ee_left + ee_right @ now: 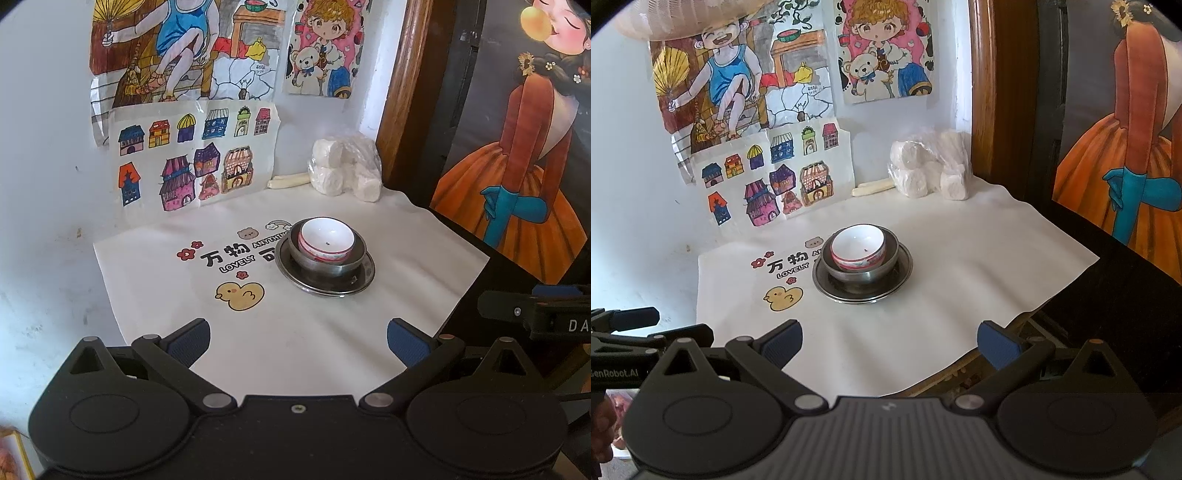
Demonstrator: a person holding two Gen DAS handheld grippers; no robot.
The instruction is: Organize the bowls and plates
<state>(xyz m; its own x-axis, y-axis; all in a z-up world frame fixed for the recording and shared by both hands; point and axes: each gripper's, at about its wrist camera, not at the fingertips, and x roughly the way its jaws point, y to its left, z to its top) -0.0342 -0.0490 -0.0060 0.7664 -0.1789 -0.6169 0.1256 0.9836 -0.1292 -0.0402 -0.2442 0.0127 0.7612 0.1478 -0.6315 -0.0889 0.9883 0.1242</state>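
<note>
Fingers of the left hand-held gripper (298, 341) stand wide apart at the near edge of the scene, blue pads facing each other with nothing between them, and the right hand-held gripper (889, 341) is spread just as wide and equally empty; both hover over the near part of the white cloth (332, 350) that covers the counter, well apart from the dishes. Further in, near the middle of the cloth, sits the whole stack: a white ceramic bowl (327, 242) with a red pattern round its outside is nested upright in a grey metal bowl (325, 263), and that bowl stands on a round metal plate (364, 275), set towards the plate's far side rather than dead centre. Judged from this, the sorting looks finished or very nearly so, since no other plate or bowl lies loose anywhere in either view; at most the stack might want a small nudge to centre it. It partly covers the printed lettering on the cloth, with a yellow duck print (240, 294) just beside it on the near left. Nothing stands between the grippers and the stack. Beyond it, against the wall, a clear bag of white rolls (345, 171) and a pale stick-like object (290, 181) lie well clear of the dishes. Children's drawings (192, 162) are pinned to the wall behind, and a dark wooden frame (400, 92) rises at the far right.
</note>
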